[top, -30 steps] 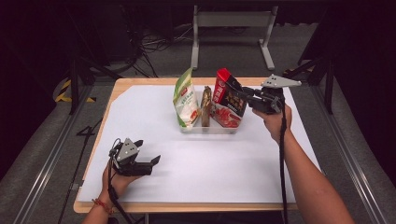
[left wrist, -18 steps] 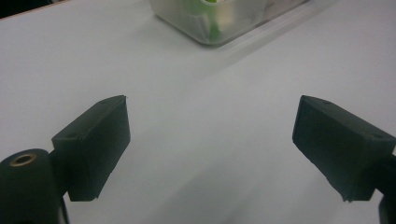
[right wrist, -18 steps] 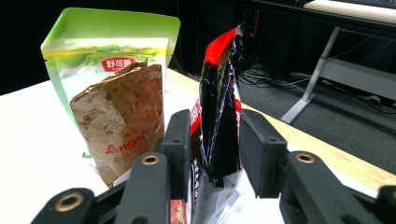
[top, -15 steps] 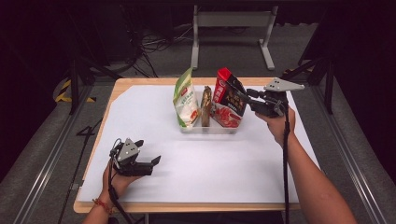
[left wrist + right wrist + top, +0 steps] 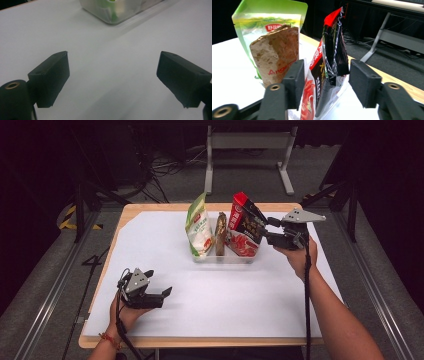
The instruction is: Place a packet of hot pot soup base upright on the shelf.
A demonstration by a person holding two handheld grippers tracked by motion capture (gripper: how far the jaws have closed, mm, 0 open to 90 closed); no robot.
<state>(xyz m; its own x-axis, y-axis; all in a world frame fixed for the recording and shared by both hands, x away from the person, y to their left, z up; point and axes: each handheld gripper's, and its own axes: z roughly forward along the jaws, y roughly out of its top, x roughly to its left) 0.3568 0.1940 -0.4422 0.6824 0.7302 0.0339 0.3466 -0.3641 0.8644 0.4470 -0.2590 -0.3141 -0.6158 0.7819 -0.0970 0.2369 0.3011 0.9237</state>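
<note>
Right gripper (image 5: pixel 261 227): held level at the right end of the clear bin, jaws pointing at the red-and-black packet; the jaws had just been opening.
Right jaws: stood apart, one on each side of the packet's upper edge. In the right gripper view a gap showed between the right-hand pad and the packet; whether the left-hand pad touched it could not be told.
Red-and-black snack packet (image 5: pixel 329 62): stood upright between the right jaws, its lower part down in the bin, its crimped red top rising above the jaw tips.
Brown paper pouch (image 5: pixel 277 53): just beyond the left-hand jaw in the right gripper view, upright, beside the red-and-black packet.
Green-and-white bag (image 5: pixel 263 21): behind the brown pouch as seen from the right jaws, the farthest of the three, upright and tallest on that side.
Clear plastic bin (image 5: pixel 222 257): held all three packets; its near wall lay below and between the right jaws, and one rounded corner showed well ahead of the left jaws.
Left gripper (image 5: pixel 167 291): rested low over the white sheet near the front edge of the worktop, well apart from the bin.
Left jaws: wide open, with bare white sheet between them.
White sheet (image 5: pixel 112 75): covered the worktop (image 5: pixel 150 207) under both sets of jaws.
</note>
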